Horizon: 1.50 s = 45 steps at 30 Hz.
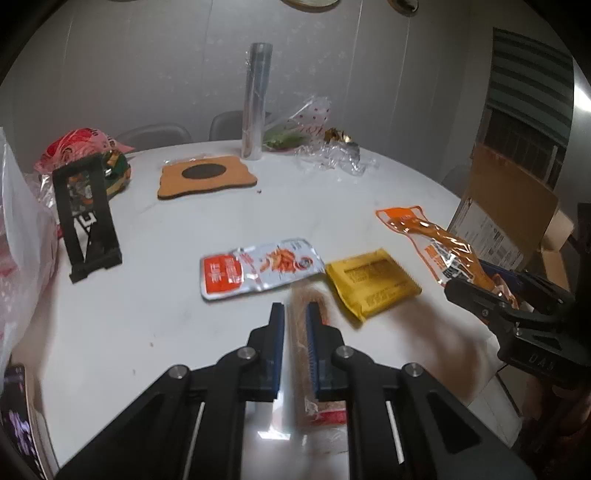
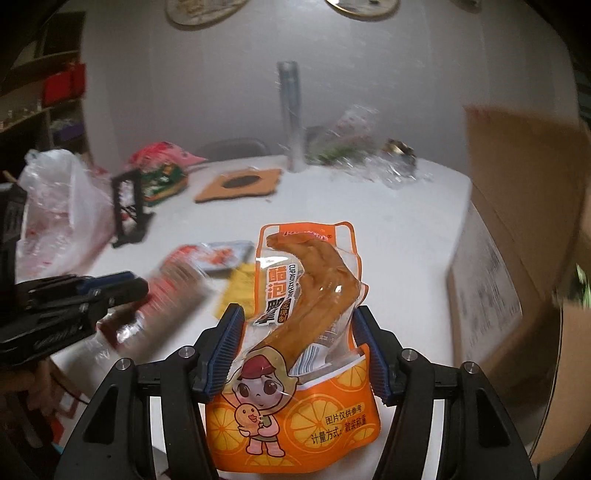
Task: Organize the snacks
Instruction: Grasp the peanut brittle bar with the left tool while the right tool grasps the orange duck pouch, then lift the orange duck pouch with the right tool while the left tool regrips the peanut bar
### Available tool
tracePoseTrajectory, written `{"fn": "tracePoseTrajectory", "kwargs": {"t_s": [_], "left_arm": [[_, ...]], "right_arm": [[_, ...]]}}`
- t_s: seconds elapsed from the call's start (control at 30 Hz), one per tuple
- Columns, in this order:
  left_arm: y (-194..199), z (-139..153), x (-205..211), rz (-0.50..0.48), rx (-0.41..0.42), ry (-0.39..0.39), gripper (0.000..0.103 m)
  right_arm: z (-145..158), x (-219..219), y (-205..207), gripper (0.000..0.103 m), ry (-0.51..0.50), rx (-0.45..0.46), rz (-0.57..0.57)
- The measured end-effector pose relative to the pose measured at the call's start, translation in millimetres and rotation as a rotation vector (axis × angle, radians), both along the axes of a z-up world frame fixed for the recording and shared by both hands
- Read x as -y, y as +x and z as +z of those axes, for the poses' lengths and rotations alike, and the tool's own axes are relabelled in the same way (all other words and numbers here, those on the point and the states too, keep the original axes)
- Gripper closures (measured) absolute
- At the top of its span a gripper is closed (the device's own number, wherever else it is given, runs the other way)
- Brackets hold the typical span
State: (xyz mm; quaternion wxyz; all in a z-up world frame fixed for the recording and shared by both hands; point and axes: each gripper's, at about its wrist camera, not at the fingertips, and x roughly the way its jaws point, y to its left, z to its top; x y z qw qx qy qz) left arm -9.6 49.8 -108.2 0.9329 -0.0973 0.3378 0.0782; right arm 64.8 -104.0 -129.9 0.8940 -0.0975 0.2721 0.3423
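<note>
Snacks: orange pouch (image 2: 295,332) clamped in right tool (image 2: 299,350), lifted off surface (image 1: 147,295); thin brown-red pack (image 1: 314,350) pinched in left tool (image 1: 295,332), blurred. Cardboard box (image 2: 517,221) at 3 o'clock, likely destination. Carry level, keep tools apart. Silver pack (image 1: 258,269) and yellow pack (image 1: 369,284) remain at centre.

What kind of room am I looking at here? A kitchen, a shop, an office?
Most likely a dining room in a home. A round white table has chairs pushed up along its far side, a cork trivet lies on it among snack packets, and decorative plates hang on the wall.
</note>
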Motion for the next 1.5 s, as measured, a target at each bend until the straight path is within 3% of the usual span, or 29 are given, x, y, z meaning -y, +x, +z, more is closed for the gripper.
{"fn": "tracePoseTrajectory", "kwargs": {"t_s": [0.07,0.17,0.23,0.3,0.33,0.53,0.63,1.03,1.3,1.5], "left_arm": [[6.1,-4.7,-3.1,-0.003,-0.03,0.019,0.094],[10.1,-20.2,-5.8,-0.016,-0.074,-0.026,0.092],[8.9,-28.7,-4.7,-0.02,-0.093,-0.076,0.079],[8.1,-34.5,3.1,-0.034,-0.099,-0.109,0.054],[8.4,-37.0,9.3,-0.037,-0.103,-0.103,0.052],[18.1,-46.5,30.8,0.002,-0.132,-0.008,0.053],[18.8,-47.2,36.5,0.017,-0.124,0.037,0.062],[16.9,-39.3,32.3,0.02,-0.088,0.052,0.065],[4.8,-4.3,15.6,0.043,0.007,0.068,0.065],[3.3,45.0,10.0,0.034,0.123,0.105,0.068]], "right_arm": [[3.8,-10.0,1.6,0.045,-0.023,0.017,0.009],[-1.8,-18.0,6.3,0.045,-0.05,0.012,0.009],[-7.1,-18.9,10.0,0.045,-0.063,0.006,-0.003],[-11.6,-17.1,13.6,0.045,-0.059,-0.011,-0.016],[-12.5,-17.3,15.3,0.045,-0.059,-0.014,-0.02],[-16.3,-9.3,20.3,0.045,-0.045,-0.021,-0.037],[-16.9,-8.6,20.9,0.045,-0.051,-0.014,-0.034],[-9.9,-10.1,17.6,0.045,-0.039,0.001,-0.034],[17.7,-16.1,13.0,0.045,-0.009,0.033,0.021],[66.8,-14.6,7.6,0.045,0.056,0.084,0.101]]}}
